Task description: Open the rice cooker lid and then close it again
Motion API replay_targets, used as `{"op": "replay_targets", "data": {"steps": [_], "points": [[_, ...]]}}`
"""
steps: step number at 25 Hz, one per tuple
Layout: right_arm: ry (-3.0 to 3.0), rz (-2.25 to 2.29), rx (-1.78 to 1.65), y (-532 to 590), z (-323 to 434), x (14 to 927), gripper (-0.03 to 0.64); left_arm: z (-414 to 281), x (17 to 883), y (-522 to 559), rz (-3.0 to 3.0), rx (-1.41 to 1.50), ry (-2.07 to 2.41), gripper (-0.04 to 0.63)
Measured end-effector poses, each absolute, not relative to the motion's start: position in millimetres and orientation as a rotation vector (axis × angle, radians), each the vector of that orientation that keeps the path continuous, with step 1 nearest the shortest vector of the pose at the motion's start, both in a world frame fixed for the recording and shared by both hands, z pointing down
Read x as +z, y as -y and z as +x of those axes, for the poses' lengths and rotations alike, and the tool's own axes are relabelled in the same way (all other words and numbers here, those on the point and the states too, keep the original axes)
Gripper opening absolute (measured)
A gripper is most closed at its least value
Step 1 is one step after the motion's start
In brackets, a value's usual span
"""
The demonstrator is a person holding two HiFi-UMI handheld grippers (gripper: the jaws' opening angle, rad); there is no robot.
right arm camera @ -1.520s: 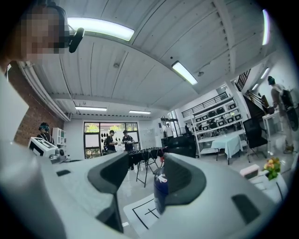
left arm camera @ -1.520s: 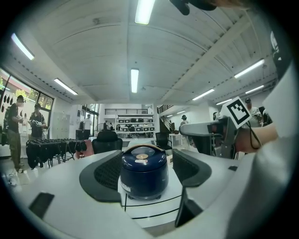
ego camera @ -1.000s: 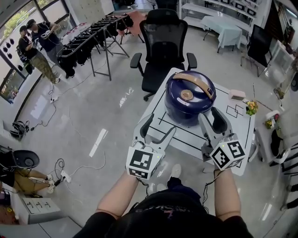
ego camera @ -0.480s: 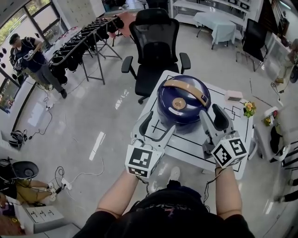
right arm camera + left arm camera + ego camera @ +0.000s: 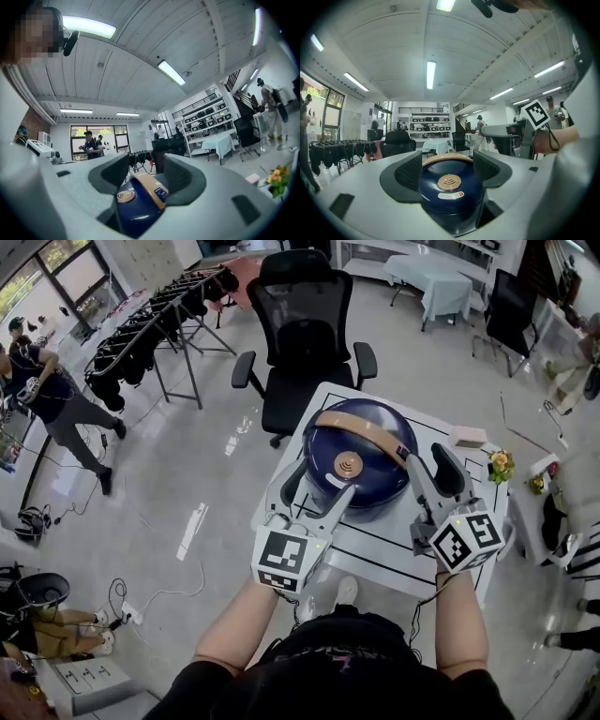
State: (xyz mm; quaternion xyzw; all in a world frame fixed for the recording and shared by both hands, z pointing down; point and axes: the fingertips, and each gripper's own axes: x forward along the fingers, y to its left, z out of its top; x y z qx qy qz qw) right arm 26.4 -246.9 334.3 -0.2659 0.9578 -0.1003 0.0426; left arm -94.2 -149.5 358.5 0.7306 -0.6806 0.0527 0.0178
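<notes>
Lower left of centre in the head view, the left gripper has its jaws spread wide and empty, pointing up-frame at the cooker, which sits mid-frame on the table just ahead. Its lid is down, so the contents are hidden; the handle crosses it from upper left to lower right. Right of it, the right gripper is likewise spread and empty, seemingly nearer the handle's lower end.

The middle of the table is taken up by the rice cooker. Bare room is left at its 6 o'clock. Its 12 o'clock is closed off by an office chair; at 2 o'clock, a pink box and flowers are found.
</notes>
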Motion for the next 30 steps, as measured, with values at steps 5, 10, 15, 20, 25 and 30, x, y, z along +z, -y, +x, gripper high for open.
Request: {"op": "replay_targets", "data": {"steps": [5,10,15,20,25,30], "points": [[-2.918,-0.822,-0.303,273.5,27.6,332.6,0.222,-94.4,357.9,175.7,2.273,0.164,2.114,0.328],[-2.917,-0.807,-0.295,295.2,32.2,333.2,0.222,-88.5,356.0,198.8,2.290,0.176,2.123,0.328],[-2.920,-0.793,-0.288,308.4,35.1,332.3,0.153,-86.1,355.8,215.5,2.302,0.196,2.118,0.328],[-2.929,-0.769,-0.292,313.0,34.4,335.0,0.002,-86.2,353.3,227.4,2.326,0.220,2.111,0.328],[-2.908,-0.794,-0.297,313.8,30.9,330.0,0.002,-88.7,352.0,235.9,2.398,0.321,2.067,0.328],[-2.869,-0.865,-0.312,312.2,26.2,326.7,0.002,-91.4,355.6,243.5,2.509,0.484,1.973,0.328]]}}
